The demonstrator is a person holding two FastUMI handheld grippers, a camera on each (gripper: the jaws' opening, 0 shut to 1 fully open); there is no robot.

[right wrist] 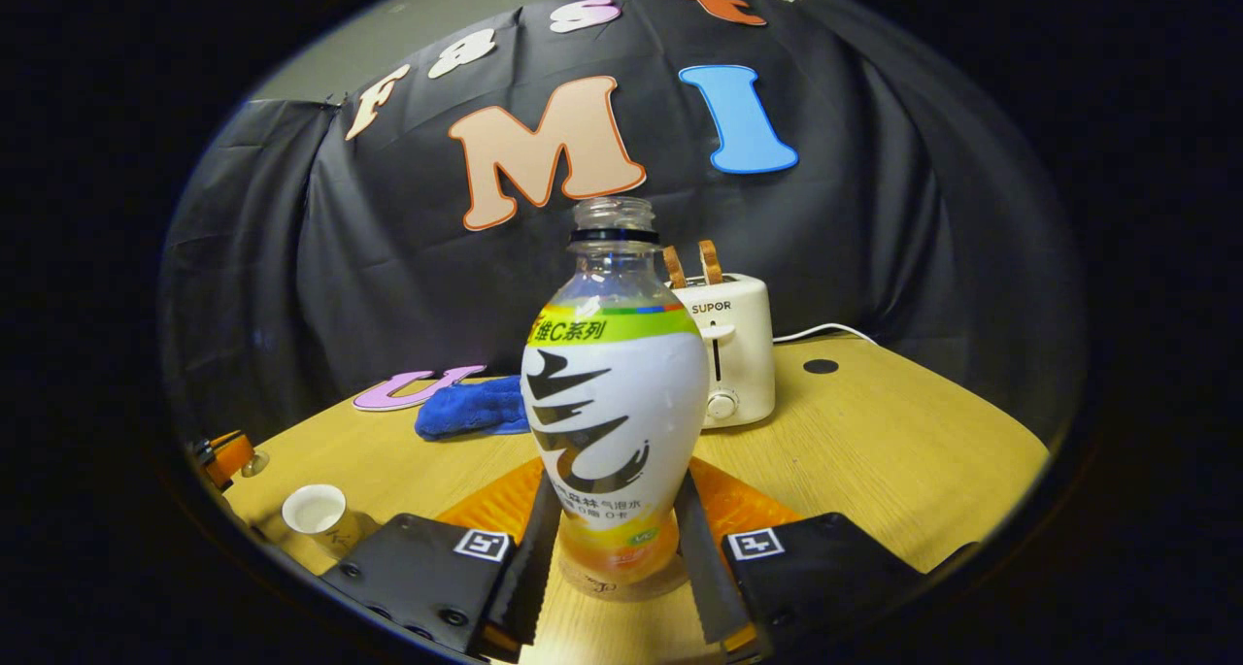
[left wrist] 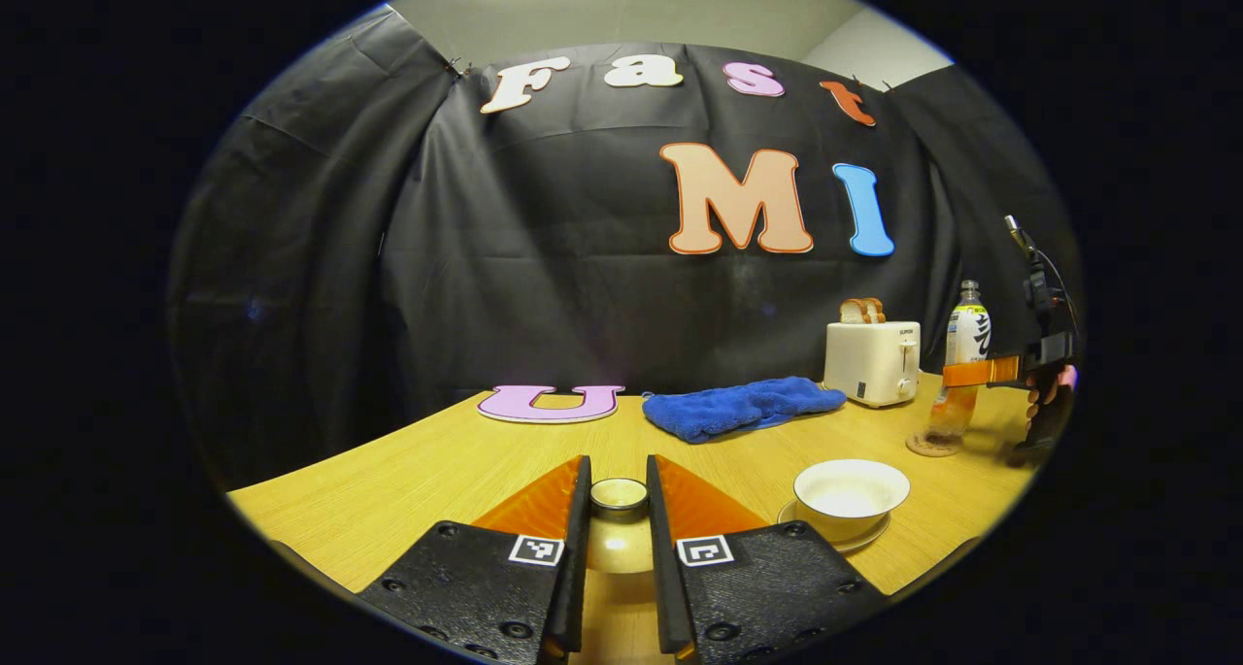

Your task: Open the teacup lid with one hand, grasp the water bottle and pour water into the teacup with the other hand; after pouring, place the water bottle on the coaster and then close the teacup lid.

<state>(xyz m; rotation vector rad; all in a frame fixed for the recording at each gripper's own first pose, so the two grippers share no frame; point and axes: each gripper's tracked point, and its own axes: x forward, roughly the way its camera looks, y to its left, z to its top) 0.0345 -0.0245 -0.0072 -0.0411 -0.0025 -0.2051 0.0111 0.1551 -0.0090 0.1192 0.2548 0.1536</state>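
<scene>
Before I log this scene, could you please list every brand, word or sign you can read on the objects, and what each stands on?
"SUPOR": on the front of the toaster, right gripper view.
Water bottle: its label carries printed characters, which I leave unquoted; the lower lines are too small to read.
Square coded tags on the fingers: patterns, no words.

The left gripper view sits low over the light wooden table (left wrist: 408,461), facing the black cloth wall. The right gripper view sits close behind the clear labelled plastic bottle (right wrist: 615,403). Both share the white toaster (left wrist: 872,362) (right wrist: 733,354) at 1 o'clock.
</scene>
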